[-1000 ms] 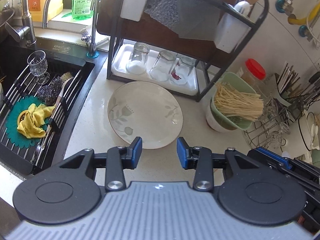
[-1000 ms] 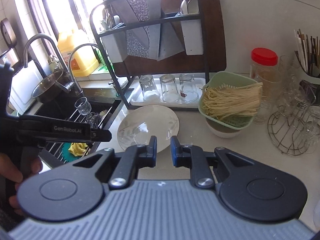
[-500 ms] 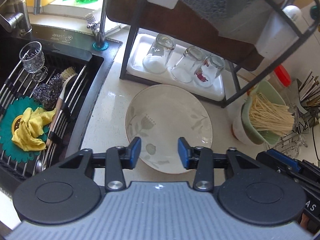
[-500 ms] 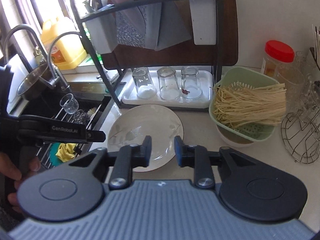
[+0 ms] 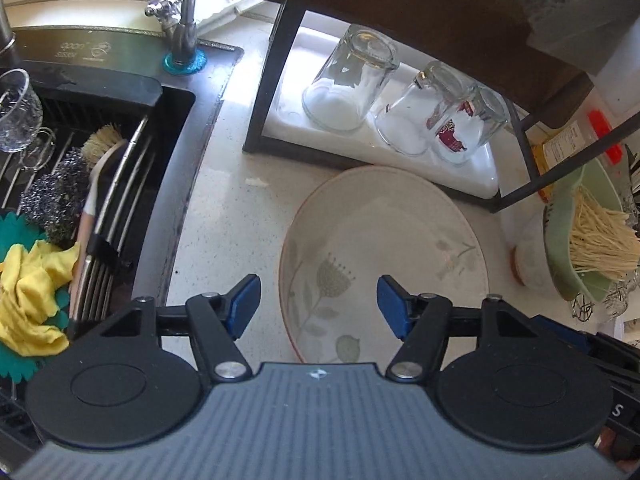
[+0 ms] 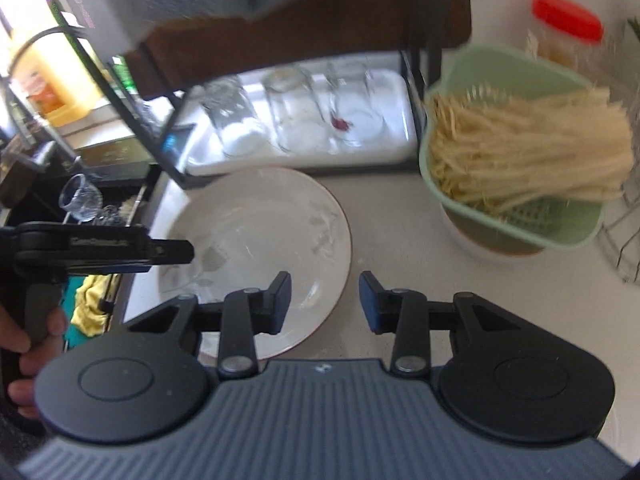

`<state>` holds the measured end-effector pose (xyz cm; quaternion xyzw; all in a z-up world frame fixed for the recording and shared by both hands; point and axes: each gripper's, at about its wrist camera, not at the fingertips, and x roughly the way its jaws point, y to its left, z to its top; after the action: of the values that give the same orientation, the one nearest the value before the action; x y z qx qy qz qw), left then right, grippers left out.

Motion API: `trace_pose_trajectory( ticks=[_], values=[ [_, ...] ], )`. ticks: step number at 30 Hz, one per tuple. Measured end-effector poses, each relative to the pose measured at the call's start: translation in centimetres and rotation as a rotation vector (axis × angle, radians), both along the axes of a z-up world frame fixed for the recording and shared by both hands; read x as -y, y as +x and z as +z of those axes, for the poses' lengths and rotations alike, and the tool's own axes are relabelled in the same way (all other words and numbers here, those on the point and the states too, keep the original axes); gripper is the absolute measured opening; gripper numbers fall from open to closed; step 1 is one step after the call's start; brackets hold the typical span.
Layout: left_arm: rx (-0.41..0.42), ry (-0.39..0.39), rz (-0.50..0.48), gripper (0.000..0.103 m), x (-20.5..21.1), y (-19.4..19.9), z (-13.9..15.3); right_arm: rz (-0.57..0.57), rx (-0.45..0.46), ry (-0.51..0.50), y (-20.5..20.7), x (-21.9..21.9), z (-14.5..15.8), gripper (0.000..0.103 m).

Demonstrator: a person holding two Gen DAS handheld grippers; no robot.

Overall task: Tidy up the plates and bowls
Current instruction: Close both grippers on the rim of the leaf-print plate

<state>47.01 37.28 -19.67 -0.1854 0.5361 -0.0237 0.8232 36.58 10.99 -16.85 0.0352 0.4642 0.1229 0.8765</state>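
Ceramic plate now framed by both claws.
Left gripper and right gripper have spread wider, empty, closing in for pickup.

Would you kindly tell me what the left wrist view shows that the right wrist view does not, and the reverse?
Only the left wrist view shows the wooden-handled scrub brush and the grey steel wool scourer on the sink rack, with the open left tool above the plate's near rim. Only the right wrist view shows the yellow detergent jug, the jar's red lid and the open right tool. Both share the round white floral plate, three upturned clear glasses and the green noodle strainer.
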Motion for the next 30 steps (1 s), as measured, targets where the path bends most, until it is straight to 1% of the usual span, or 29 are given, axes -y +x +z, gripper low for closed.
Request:
trace_pose_trajectory(
  ticks=[1, 2, 4, 5, 6, 7, 8, 10, 14, 17, 18, 22, 26, 30],
  values=[
    [-0.002, -0.004, -0.006, 0.063, -0.1, 0.3, -0.3, -0.011, -0.011, 0.001, 0.4, -0.1, -0.3, 0.04],
    [-0.004, -0.008, -0.013, 0.062, -0.3, 0.6, -0.5, -0.02, -0.016, 0.001, 0.7, -0.1, -0.6, 0.039],
    [-0.007, -0.013, -0.03, 0.051, -0.4, 1.2, -1.0, -0.042, -0.025, 0.006, 1.4, -0.2, -1.2, 0.037],
    [-0.01, -0.014, -0.036, 0.049, -0.4, 1.5, -1.2, -0.054, -0.034, 0.013, 1.9, -0.2, -1.5, 0.036],
    [-0.013, -0.015, -0.042, 0.044, -0.6, 1.8, -1.4, -0.065, -0.046, 0.021, 2.4, -0.1, -1.8, 0.031],
    [-0.017, -0.018, -0.053, 0.037, -0.7, 2.2, -1.5, -0.072, -0.056, 0.023, 2.8, -0.1, -2.2, 0.024],
    [-0.016, -0.013, -0.062, 0.035, -0.8, 2.5, -1.5, -0.076, -0.067, 0.021, 3.2, -0.1, -2.5, 0.022],
    [-0.005, 0.003, -0.079, 0.027, -1.0, 3.0, -1.3, -0.089, -0.081, 0.012, 3.9, -0.2, -3.0, 0.02],
    [-0.011, 0.008, -0.105, 0.023, -1.4, 3.7, -1.7, -0.094, -0.105, 0.015, 4.9, -0.4, -4.0, 0.017],
    [-0.023, -0.028, -0.107, 0.021, -1.8, 4.3, -2.3, -0.112, -0.129, 0.023, 5.5, -0.4, -4.6, 0.015],
    [-0.034, -0.041, -0.109, 0.018, -1.8, 4.6, -2.6, -0.113, -0.133, 0.018, 5.6, -0.5, -4.8, 0.012],
    [-0.05, -0.072, -0.109, 0.017, -2.0, 5.2, -3.1, -0.117, -0.133, 0.012, 5.8, -0.5, -4.9, 0.012],
    [-0.033, -0.114, -0.147, 0.017, -2.5, 5.3, -3.3, -0.12, -0.127, 0.018, 5.5, -0.3, -5.0, 0.013],
    [-0.027, -0.157, -0.165, 0.017, -2.9, 5.5, -3.5, -0.137, -0.16, 0.06, 5.7, 0.4, -5.0, 0.013]
  ],
)
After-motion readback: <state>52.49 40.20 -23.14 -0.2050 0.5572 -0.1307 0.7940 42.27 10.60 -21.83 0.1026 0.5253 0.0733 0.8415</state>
